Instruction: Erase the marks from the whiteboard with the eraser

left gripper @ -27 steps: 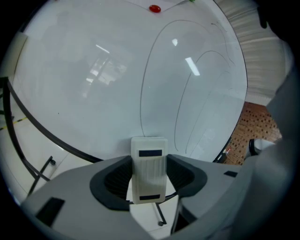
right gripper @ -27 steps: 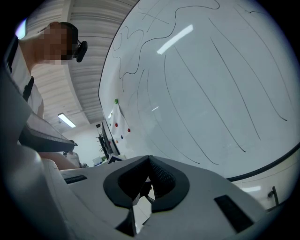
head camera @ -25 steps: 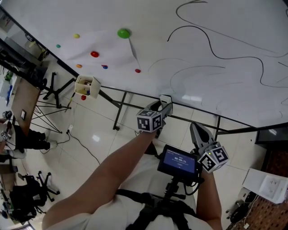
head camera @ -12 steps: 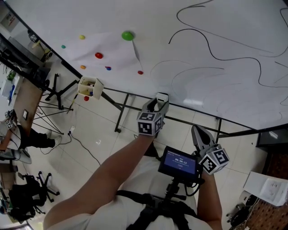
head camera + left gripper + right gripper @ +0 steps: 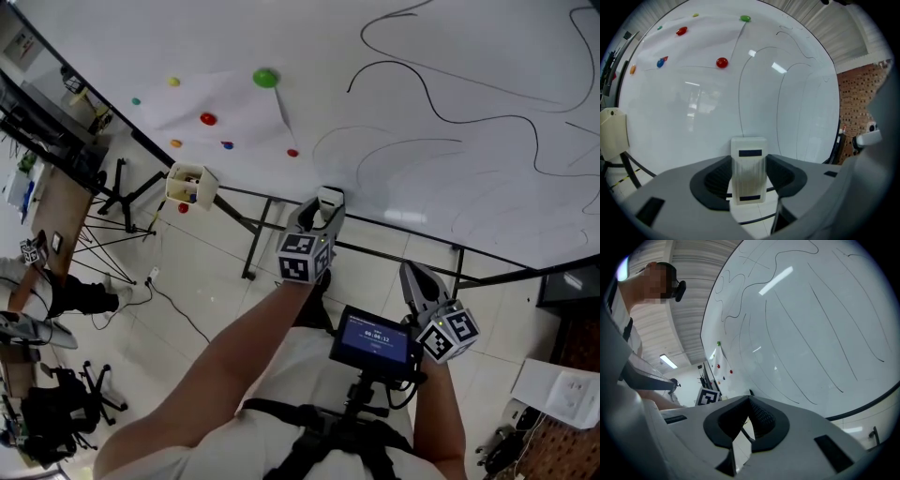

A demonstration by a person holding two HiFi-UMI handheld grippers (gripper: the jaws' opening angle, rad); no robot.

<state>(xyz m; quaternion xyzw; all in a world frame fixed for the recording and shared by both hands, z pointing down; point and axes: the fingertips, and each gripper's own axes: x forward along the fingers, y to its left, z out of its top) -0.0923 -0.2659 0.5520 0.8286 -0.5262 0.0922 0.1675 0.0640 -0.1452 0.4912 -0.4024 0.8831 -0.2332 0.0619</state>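
The whiteboard (image 5: 422,56) fills the upper part of the head view, with long curved black lines (image 5: 441,108) across its right side. My left gripper (image 5: 321,214) is shut on a white eraser (image 5: 328,200), held just below the board's lower edge. In the left gripper view the eraser (image 5: 748,168) stands upright between the jaws, facing the whiteboard (image 5: 693,93) and its thin lines (image 5: 740,84). My right gripper (image 5: 414,277) hangs lower at the right, shut and empty. Its own view has the jaws closed together in front of the whiteboard (image 5: 811,324).
Coloured round magnets (image 5: 265,78) hold a paper sheet (image 5: 216,98) on the board's left part. A small box of markers (image 5: 191,185) hangs at the board's lower left. A dark stand frame (image 5: 253,234) runs beneath. A screen device (image 5: 375,337) sits on the person's chest.
My left gripper with the eraser has risen a little toward the board's lower edge and shifted slightly left. The right gripper has hardly moved.
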